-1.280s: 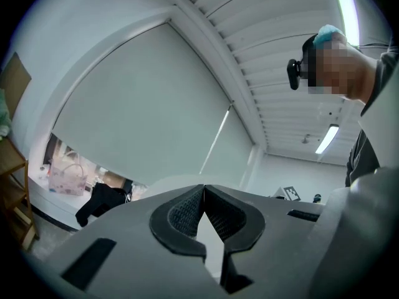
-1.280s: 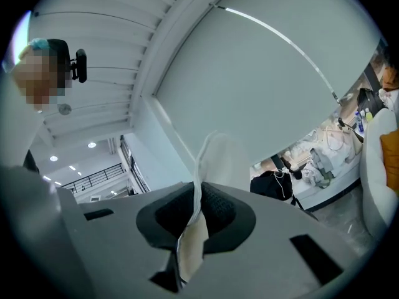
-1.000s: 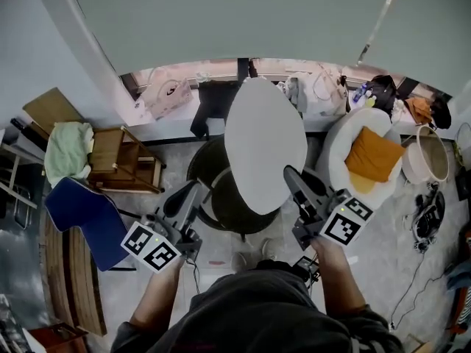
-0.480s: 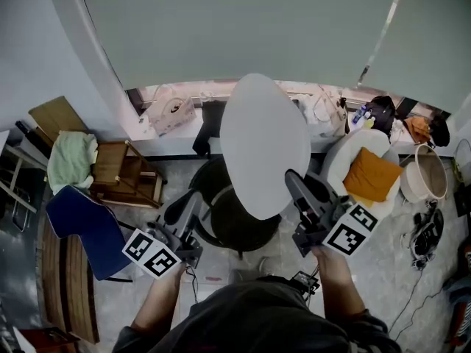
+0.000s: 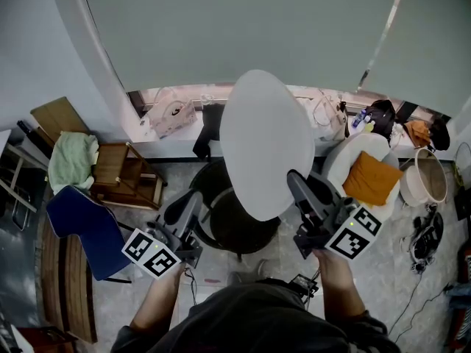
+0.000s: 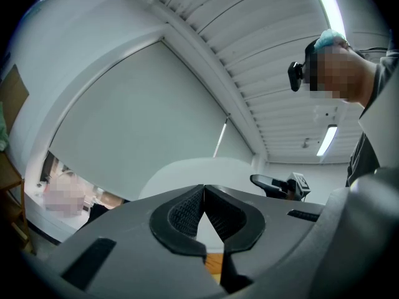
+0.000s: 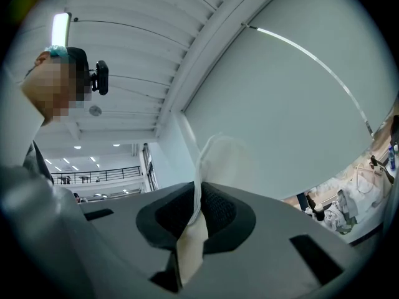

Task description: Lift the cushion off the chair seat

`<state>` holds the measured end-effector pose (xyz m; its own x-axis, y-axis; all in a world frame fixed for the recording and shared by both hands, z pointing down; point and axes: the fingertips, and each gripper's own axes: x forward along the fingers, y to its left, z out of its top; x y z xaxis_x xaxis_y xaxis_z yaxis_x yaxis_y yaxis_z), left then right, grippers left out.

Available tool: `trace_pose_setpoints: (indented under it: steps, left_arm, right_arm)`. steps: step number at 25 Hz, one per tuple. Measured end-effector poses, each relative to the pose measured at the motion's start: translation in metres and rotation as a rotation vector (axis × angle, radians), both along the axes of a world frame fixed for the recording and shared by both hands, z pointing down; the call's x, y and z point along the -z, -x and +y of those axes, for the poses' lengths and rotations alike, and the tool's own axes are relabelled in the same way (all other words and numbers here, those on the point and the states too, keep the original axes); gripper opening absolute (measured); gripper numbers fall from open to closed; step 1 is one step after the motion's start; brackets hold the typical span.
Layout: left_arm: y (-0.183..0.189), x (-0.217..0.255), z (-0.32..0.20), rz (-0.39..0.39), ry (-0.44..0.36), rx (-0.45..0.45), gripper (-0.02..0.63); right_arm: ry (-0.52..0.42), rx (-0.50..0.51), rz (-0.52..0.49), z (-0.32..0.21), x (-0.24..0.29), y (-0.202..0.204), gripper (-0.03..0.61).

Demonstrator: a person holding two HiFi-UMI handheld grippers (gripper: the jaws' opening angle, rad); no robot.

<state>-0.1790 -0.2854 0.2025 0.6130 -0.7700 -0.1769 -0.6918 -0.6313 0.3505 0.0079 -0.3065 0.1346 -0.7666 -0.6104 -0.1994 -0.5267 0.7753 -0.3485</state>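
The right gripper [image 7: 198, 213] has its jaws pinched almost together on the thin white edge of the cushion [image 5: 265, 149]. The cushion hangs tilted on edge above the black chair seat [image 5: 234, 225] and, as far as the head view lets one judge, is clear of it. The left gripper [image 6: 203, 195] hovers at the seat's left edge, its jaws closed tip to tip with nothing between them; the cushion shows beyond them, untouched. Right of the seat, an orange pillow [image 5: 372, 179] lies in a round white chair [image 5: 340, 160]. Left of the seat stand a wooden stool [image 5: 121, 171], a green towel [image 5: 71, 160] beside it, and a blue chair [image 5: 85, 226].
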Motion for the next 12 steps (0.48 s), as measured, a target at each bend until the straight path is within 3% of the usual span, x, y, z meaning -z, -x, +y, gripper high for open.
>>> trace_pose_setpoints:
  steps: [12]
  left_arm:
    - [-0.0116, 0.0046, 0.0064, -0.008, -0.007, -0.007, 0.012]
  right_arm:
    - [-0.002, -0.005, 0.005, 0.0089, 0.0023, -0.0105, 0.034]
